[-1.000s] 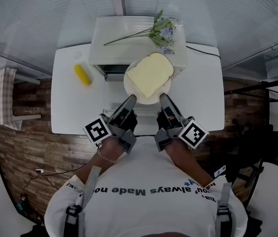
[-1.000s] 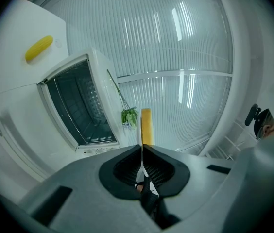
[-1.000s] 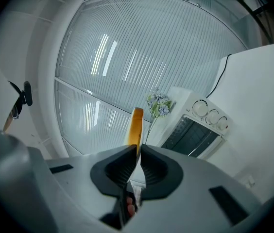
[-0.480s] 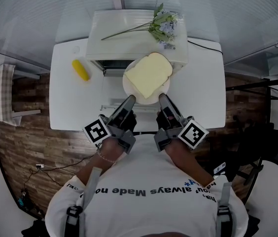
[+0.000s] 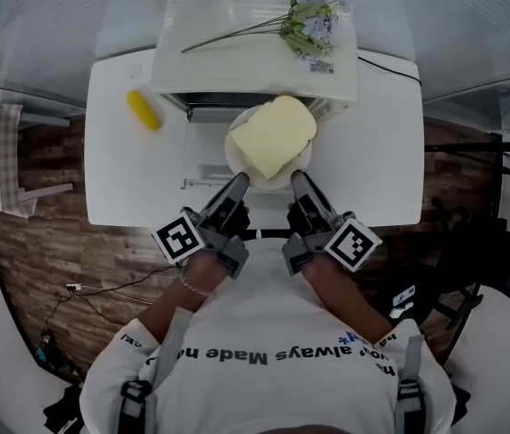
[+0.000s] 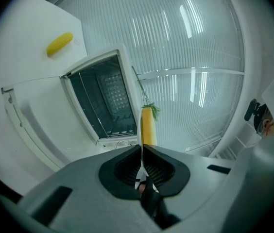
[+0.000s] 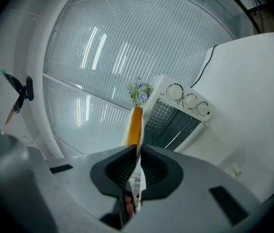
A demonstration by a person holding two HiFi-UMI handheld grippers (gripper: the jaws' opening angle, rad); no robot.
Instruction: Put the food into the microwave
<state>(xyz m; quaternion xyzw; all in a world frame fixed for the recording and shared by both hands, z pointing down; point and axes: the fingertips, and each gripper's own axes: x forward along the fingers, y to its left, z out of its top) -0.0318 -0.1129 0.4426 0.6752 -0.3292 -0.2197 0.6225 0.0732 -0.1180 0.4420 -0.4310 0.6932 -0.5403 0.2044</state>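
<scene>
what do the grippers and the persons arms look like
The left gripper and right gripper are grey, with black ribbed pads; each carries a white cube with black square markers. The person wears a white printed T-shirt, grey straps and a bracelet on the left wrist.

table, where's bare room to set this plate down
The white table is bare right of the white microwave and its open door, and at the left front corner, below the yellow corn cob. The centre is crowded: the door and the round white plate of bread in the left gripper and right gripper.
</scene>
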